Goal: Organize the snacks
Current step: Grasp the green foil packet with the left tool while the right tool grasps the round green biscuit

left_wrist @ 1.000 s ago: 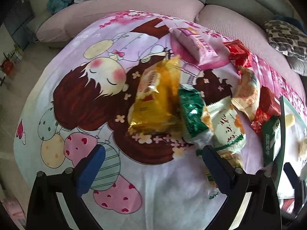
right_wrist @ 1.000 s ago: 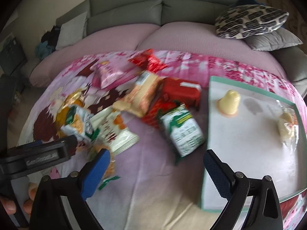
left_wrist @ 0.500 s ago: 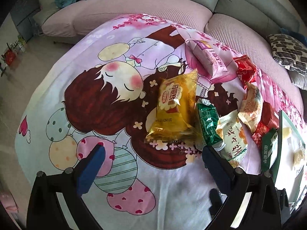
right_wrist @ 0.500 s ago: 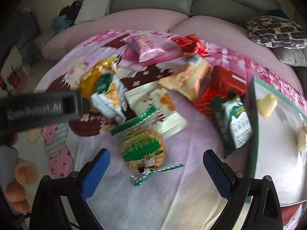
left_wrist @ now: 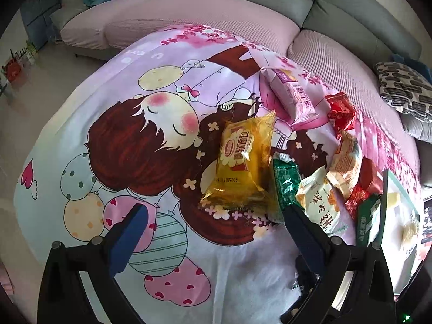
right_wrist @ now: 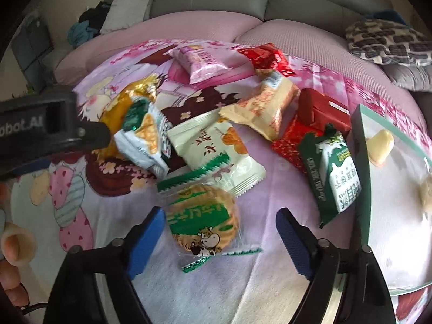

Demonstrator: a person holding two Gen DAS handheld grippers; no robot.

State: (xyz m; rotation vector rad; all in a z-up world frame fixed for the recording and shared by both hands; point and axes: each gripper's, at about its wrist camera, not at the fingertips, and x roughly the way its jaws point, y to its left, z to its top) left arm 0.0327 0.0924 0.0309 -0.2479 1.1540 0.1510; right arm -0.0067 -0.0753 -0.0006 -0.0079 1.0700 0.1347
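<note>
Left gripper point(left_wrist: 213, 224) angled steeply down, jaws wide, nothing between. Right gripper point(right_wrist: 220, 229) likewise tilted, jaws just narrowing, pads pressing nothing.

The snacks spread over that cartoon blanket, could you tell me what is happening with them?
A person with a gripper in each hand is sorting them. The right gripper has just been closing around the round cracker packet, pads not yet pressing it. The left gripper hangs open near the yellow bag. Two small snacks already sit on the green-rimmed tray.
</note>
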